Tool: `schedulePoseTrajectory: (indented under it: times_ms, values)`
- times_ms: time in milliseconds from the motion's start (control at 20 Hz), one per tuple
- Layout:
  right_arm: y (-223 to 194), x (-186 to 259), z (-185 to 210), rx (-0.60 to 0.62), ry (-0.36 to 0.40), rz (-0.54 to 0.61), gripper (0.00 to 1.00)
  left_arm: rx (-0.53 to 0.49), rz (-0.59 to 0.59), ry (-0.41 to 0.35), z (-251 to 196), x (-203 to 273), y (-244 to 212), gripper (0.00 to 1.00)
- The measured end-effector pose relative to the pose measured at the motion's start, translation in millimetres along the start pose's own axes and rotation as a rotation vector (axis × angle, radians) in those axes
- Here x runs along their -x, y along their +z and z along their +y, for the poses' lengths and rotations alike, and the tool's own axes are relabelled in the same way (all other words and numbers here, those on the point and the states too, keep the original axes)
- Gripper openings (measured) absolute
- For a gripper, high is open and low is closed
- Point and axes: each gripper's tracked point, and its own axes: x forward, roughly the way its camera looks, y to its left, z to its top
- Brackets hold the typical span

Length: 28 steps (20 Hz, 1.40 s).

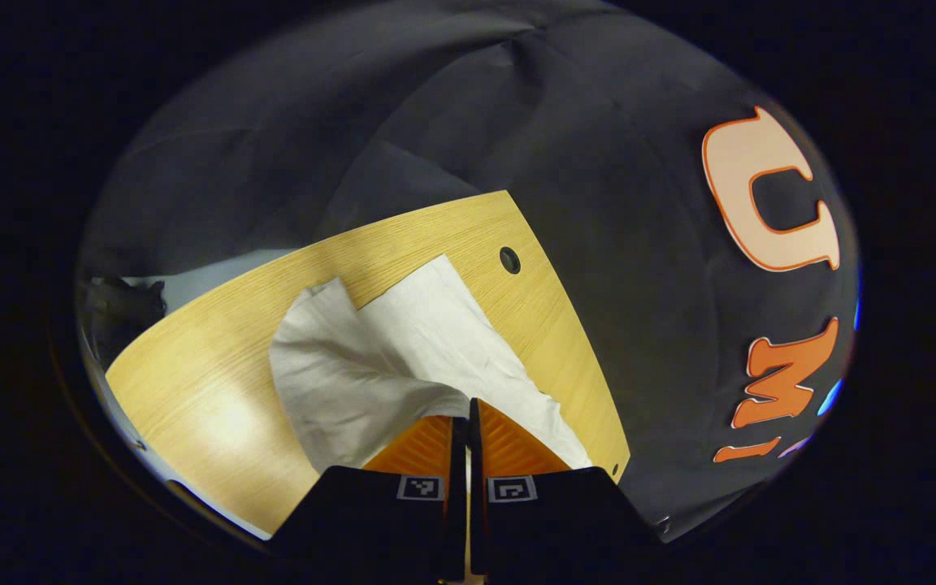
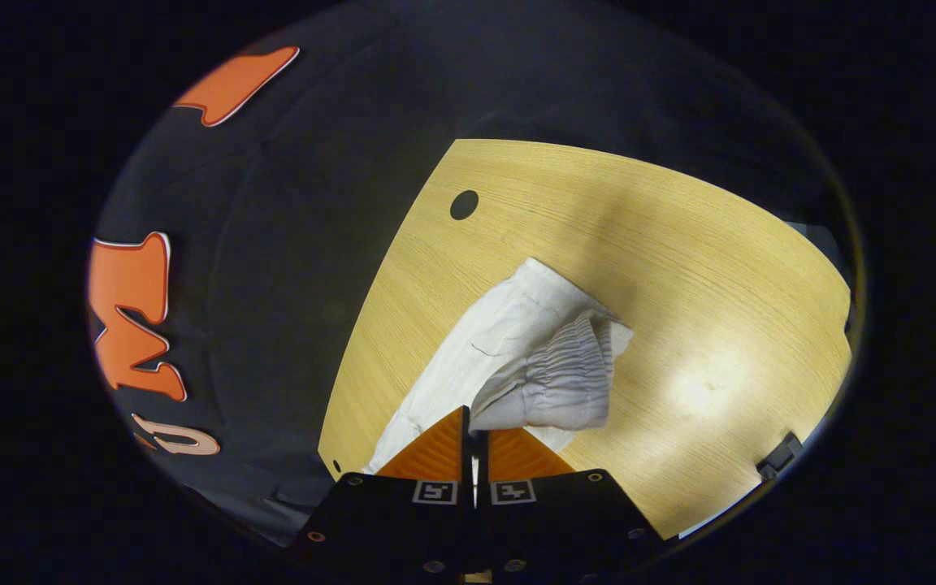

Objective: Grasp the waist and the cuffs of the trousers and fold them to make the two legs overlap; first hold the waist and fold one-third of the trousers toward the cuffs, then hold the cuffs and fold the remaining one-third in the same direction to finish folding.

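Note:
Pale grey-white trousers [image 1: 403, 349] lie on the wooden table [image 1: 216, 357], one end lifted. In the left gripper view my left gripper [image 1: 468, 404] is shut on the cuff end, and the cloth rises in folds from the table to its fingers. In the right gripper view my right gripper [image 2: 476, 413] is shut on the trousers [image 2: 500, 341] at the gathered elastic waist [image 2: 565, 374], which is raised and folded over the flat part lying below it. Both pairs of fingers stand almost together with cloth pinched between them.
The table has a round cable hole [image 1: 509, 260] near its far edge, also seen as the hole [image 2: 464, 205] in the right gripper view. Black cloth walls close in beyond the table's edges. A small dark clip [image 2: 778, 457] sits at the table's right edge.

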Motion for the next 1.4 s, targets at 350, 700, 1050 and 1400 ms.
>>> schedulePoseTrajectory:
  times_ms: [350, 700, 1050, 1400]
  values:
    - [28, -72, 30, -0.003, -0.05, 0.008, 0.01, -0.103, 0.116, 0.084, -13, -84, 30, 0.06]
    - [30, -99, 35, 0.009, -0.067, 0.011, 0.17, -0.146, 0.139, 0.119, -24, -133, 50, 0.26]
    - [44, -38, 33, 0.16, -0.02, -0.081, 1.0, -0.235, 0.109, 0.079, -49, -105, 32, 0.95]
    - [37, 0, -2, 0.276, -0.038, -0.11, 0.99, -0.403, 0.036, 0.036, -82, -54, 16, 1.0]
